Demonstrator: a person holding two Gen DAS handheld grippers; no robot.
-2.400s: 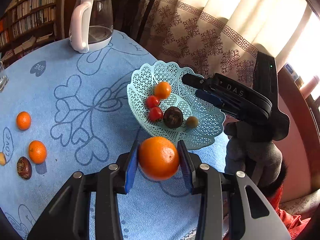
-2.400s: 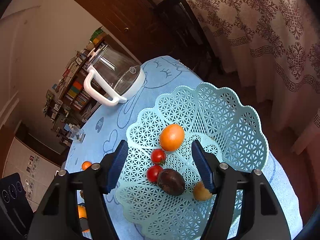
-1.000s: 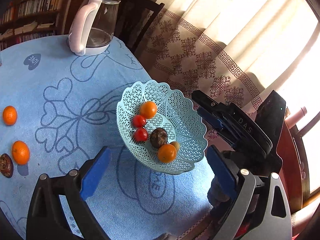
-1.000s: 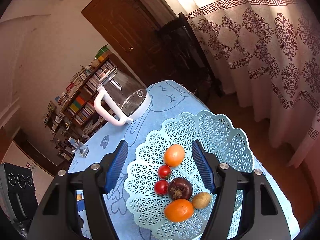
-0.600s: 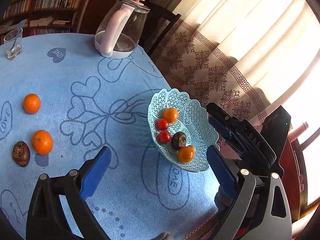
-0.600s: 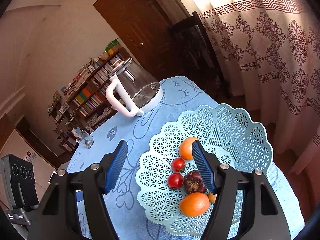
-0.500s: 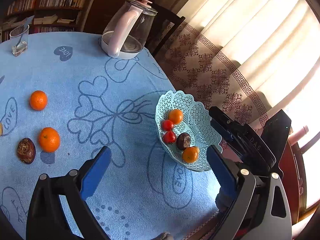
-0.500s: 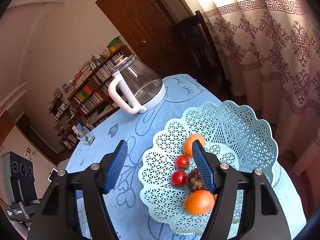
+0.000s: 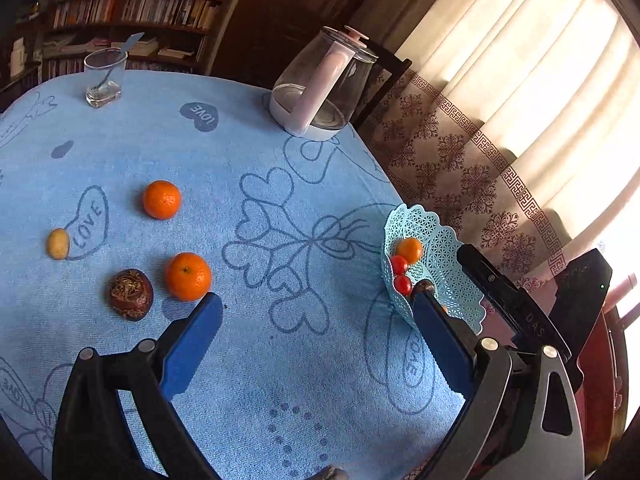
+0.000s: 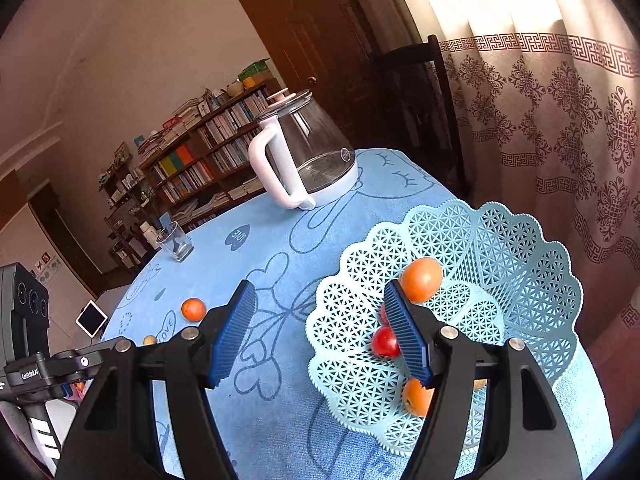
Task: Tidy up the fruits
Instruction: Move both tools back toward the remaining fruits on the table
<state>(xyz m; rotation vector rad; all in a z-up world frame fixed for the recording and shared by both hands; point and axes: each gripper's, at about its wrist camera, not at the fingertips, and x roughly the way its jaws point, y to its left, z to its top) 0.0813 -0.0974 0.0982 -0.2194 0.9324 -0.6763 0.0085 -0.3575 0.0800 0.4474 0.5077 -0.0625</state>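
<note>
In the left wrist view, the left gripper (image 9: 316,340) hung over the blue-clothed counter (image 9: 248,360) with its jaws wide apart and empty; two loose oranges (image 9: 188,276), a dark fruit (image 9: 130,294) and a small yellow fruit (image 9: 58,243) lay there, well apart from the basket (image 9: 444,248). In the right wrist view, the right gripper (image 10: 320,336), likewise spread and empty, revealed the basket's (image 10: 520,272) oranges (image 10: 421,279) and tomato (image 10: 384,342).

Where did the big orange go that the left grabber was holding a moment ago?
The left gripper let it go into the blue basket; that orange now sits at the near edge. The gripper opened, then swung left toward the loose fruit on the cloth. The right gripper stayed open and empty; the kettle never moved.
</note>
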